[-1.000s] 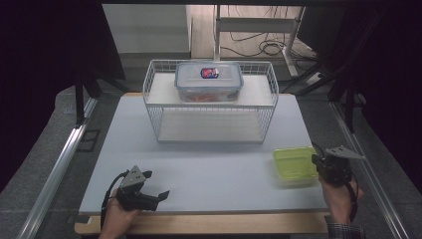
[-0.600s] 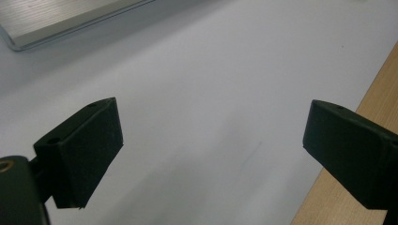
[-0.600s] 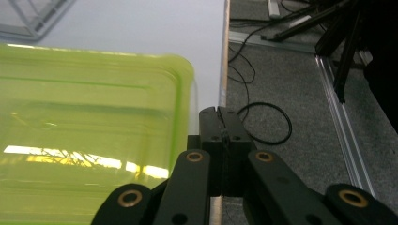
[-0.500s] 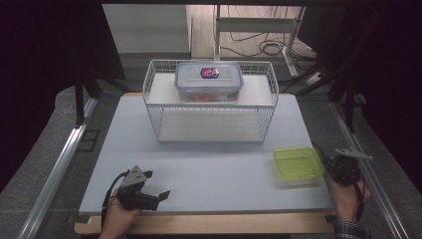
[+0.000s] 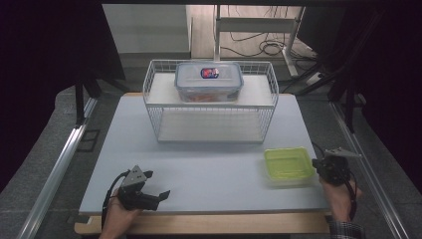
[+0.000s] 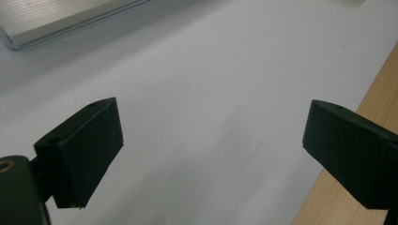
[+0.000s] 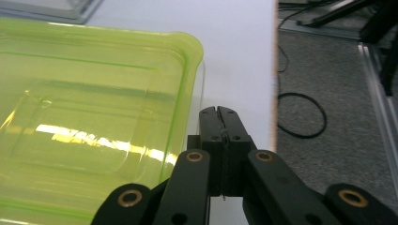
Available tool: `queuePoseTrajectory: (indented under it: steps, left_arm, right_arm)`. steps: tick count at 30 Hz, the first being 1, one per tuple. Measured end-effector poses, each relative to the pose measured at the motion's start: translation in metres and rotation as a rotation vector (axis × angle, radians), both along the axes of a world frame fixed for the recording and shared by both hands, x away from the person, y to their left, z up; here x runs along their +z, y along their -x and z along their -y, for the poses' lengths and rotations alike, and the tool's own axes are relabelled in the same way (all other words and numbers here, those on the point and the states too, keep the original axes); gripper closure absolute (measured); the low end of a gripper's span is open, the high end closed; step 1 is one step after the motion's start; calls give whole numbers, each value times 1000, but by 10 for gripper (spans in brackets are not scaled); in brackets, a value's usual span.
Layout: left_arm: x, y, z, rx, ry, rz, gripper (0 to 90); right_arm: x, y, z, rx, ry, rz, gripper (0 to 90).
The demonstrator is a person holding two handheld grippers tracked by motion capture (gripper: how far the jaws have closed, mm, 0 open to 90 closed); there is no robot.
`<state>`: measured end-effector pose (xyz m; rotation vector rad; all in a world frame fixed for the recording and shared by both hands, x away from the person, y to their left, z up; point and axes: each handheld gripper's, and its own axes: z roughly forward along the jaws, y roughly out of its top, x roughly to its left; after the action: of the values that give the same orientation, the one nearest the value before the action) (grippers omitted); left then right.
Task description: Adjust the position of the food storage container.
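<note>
The right gripper (image 7: 220,112), jaws pressed together, sits by the see-through green plastic lid (image 5: 288,164) near the tabletop's right edge and should spread wide before grabbing its rim.

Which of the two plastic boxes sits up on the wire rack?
The clear box with the red label on its lid rests on top of the white wire rack. The yellow-green box lies low on the table, beside the right gripper.

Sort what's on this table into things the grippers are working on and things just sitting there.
In the job:
right gripper, jaws shut beside the lid
green lid

Just sitting there:
left gripper, jaws open over bare table
wire basket
clear lidded container on the basket
</note>
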<state>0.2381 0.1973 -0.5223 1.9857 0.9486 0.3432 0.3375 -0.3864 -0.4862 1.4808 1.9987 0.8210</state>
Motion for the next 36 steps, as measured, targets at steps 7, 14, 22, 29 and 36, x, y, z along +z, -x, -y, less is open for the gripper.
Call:
queuePoseTrajectory:
  steps: [7,14,22,29,36]
  left_arm:
    - [0,0,0,1,2,0,53]
    - [-1,-1,1,-1,1,-2,53]
    - [-1,-1,2,-2,-2,-2,53]
    - [-1,-1,1,-1,-2,-5,53]
    - [-1,-1,1,-1,-6,-7,53]
  right_arm:
    - [0,-1,-20,56,-1,-16,895]
    - [0,-12,-31,80,8,-9,895]
    - [-2,-14,-54,138,-18,-32,895]
    - [-2,-8,-81,201,-21,-55,895]
    - [-3,2,-112,285,-22,-73,895]
